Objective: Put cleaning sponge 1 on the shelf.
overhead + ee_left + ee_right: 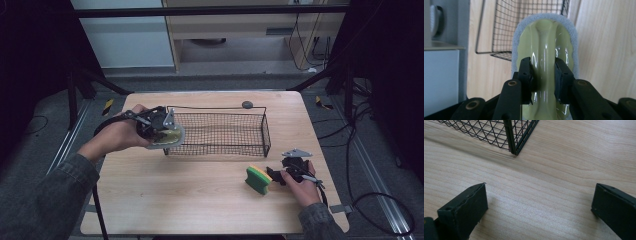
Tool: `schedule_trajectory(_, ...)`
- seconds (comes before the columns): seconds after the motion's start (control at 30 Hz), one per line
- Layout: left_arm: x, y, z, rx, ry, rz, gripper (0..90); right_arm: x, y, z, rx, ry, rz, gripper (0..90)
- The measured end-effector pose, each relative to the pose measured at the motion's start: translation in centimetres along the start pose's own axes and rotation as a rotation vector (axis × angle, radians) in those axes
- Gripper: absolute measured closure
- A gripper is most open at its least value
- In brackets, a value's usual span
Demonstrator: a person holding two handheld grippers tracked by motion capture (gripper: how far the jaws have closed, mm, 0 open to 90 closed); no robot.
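- The left gripper (543, 75) is clamped by its pads on the raised yellow-green handle of a grey-edged scrubbing pad (545, 47), held at the left end of the wire basket (220, 131).
- For a clean drop, the pad should be carried clear over the basket's near left rim before the jaws are eased apart; that rim is the likely snag.
- The right gripper (539, 205) rests with jaws wide apart and nothing between them, just beside a green-and-yellow sponge (258, 179) on the wooden table (190, 195).
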State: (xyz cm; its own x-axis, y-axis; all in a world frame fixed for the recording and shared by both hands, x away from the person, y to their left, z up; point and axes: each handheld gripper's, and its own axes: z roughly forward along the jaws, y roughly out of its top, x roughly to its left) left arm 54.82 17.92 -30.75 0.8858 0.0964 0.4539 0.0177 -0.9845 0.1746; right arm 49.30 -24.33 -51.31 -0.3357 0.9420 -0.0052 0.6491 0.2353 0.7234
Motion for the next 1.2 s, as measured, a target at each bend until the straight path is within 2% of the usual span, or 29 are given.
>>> schedule_trajectory(0.13, -0.2, 0.9, -0.1, -0.010, 0.041, 0.045, 70.7, 0.0, 0.0, 0.0, 0.000, -0.002, -0.001, 0.7)
schedule_trajectory(0.27, -0.3, 1.7, 0.0, -0.040, 0.080, 0.077, 70.7, 0.0, 0.0, 0.0, 0.003, -0.003, -0.002, 0.7)
schedule_trajectory(0.4, -0.1, 2.1, 0.6, -0.066, 0.103, 0.090, 70.7, 0.0, 0.0, 0.0, 0.003, -0.003, -0.002, 0.7)
schedule_trajectory(0.47, 0.1, 2.2, 0.7, -0.058, 0.103, 0.099, 70.7, 0.0, 0.0, 0.0, 0.001, -0.004, -0.004, 0.7)
schedule_trajectory(0.53, 0.4, 2.1, 1.0, -0.079, 0.101, 0.108, 70.7, 0.0, 0.0, 0.0, 0.003, -0.003, -0.002, 0.7)
schedule_trajectory(0.6, 0.8, 1.9, 1.3, -0.107, 0.091, 0.097, 70.7, 0.0, 0.0, 0.0, 0.003, -0.003, -0.002, 0.7)
schedule_trajectory(0.83, 1.2, 1.8, 2.2, -0.114, 0.098, 0.092, 70.7, 0.0, 0.0, 0.0, 0.002, -0.003, -0.002, 0.7)
schedule_trajectory(1.03, 1.6, 2.0, 2.8, -0.146, 0.098, 0.105, 70.7, 0.0, 0.0, 0.0, 0.002, -0.003, -0.002, 0.7)
schedule_trajectory(1.2, 2.1, 2.2, 3.9, -0.150, 0.096, 0.098, 70.8, 0.0, 0.0, 0.0, 0.002, -0.003, 0.000, 0.7)
